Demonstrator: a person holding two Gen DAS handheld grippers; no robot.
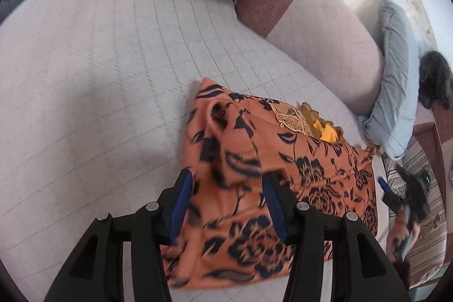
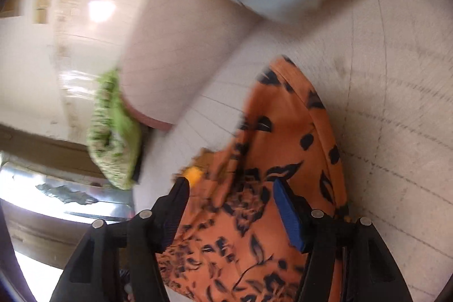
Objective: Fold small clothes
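I have the orange garment (image 1: 254, 160) lying partly folded on the sofa seat (image 1: 99, 75), near the armrest (image 1: 325, 53). My left tongs (image 1: 226, 205) stand spread with a raised fold between the pads; my right tongs (image 2: 232, 205) are likewise spread over the cloth, gripping nothing that I can see. It looks thin, limp and light, likely to slump, so I'd pinch hems or corners rather than mid-panel.
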